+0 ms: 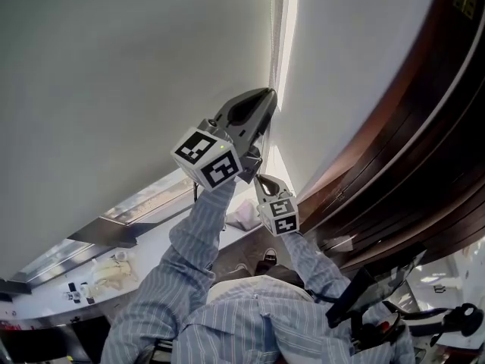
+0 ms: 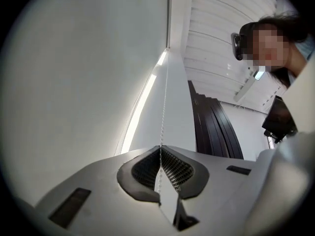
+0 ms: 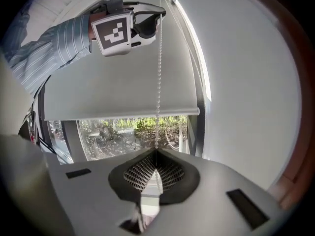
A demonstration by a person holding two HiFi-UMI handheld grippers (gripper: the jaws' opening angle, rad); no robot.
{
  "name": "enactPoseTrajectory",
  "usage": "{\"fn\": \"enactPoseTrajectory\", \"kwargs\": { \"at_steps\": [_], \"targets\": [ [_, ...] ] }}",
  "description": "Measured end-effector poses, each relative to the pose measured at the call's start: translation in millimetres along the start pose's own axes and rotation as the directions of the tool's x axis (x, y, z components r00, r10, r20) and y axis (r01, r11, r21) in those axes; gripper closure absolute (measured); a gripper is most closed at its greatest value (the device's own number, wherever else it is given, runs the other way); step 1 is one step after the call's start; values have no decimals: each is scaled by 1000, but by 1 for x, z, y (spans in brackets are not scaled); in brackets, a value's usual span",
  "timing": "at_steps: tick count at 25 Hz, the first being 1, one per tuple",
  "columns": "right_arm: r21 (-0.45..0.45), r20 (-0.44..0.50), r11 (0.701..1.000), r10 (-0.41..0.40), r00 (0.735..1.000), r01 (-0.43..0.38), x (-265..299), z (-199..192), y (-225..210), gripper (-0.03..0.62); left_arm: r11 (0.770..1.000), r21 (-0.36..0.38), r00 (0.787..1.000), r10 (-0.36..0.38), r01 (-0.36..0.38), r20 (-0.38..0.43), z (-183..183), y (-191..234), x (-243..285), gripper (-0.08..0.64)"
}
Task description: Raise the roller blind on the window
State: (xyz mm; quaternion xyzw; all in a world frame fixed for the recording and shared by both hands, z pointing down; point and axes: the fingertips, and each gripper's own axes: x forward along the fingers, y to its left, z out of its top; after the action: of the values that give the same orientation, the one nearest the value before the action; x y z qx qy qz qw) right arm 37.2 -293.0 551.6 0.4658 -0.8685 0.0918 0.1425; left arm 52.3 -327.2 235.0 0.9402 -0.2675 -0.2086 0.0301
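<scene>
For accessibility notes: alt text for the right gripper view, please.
The right gripper is shut on the bead chain, which runs up to the left gripper, shut on it higher. Behind, the roller blind is partly raised, greenery visible through the window below.

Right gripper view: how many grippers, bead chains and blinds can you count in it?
Grippers: 2 (left gripper up high, right gripper lower down, both closed on the chain)
Bead chain: 1
Roller blind: 1
Total: 4
</scene>
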Motion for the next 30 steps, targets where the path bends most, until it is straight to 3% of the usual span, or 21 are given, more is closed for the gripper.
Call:
{"fn": "enactPoseTrajectory", "kwargs": {
  "at_steps": [4,8,11,15,17,19,21,23,25,26,28,30],
  "targets": [
    [13,-163,1000,2,987,0,6,-66,0,588,998,-23,990,58,-62,-131,-62,17,-16,549],
    [50,-309,998,37,950,-23,4,-138,9,588,989,-106,975,83,-106,-208,-126,27,-44,549],
    [60,-446,998,58,893,-34,0,-191,20,588,973,-192,961,77,-131,-267,-173,29,-66,549],
    [74,-611,995,94,786,-61,-16,-244,29,588,951,-225,929,125,-213,-350,-226,39,-98,549],
    [81,-624,993,115,773,-83,-24,-248,25,586,945,-218,921,154,-243,-357,-234,48,-104,549],
    [117,-575,984,175,799,-131,-28,-226,22,584,949,-196,911,158,-246,-381,-234,53,-102,549],
    [148,-447,976,208,870,-158,-32,-176,13,545,952,-190,901,145,-240,-409,-235,54,-99,549],
    [133,-263,980,179,948,-148,-40,-97,-4,506,949,-206,900,137,-239,-414,-235,53,-99,548],
    [66,-66,989,137,988,-132,-54,-1,-19,506,948,-213,905,135,-237,-403,-234,52,-101,548],
    [24,29,991,131,991,-131,-62,49,-23,505,948,-216,908,134,-234,-396,-233,50,-101,548],
    [-61,179,987,159,971,-150,-75,136,-22,505,948,-225,914,127,-227,-386,-233,47,-102,548],
    [-141,252,975,204,946,-173,-83,199,-16,484,947,-234,916,117,-219,-383,-234,41,-103,548]
  ]
}}
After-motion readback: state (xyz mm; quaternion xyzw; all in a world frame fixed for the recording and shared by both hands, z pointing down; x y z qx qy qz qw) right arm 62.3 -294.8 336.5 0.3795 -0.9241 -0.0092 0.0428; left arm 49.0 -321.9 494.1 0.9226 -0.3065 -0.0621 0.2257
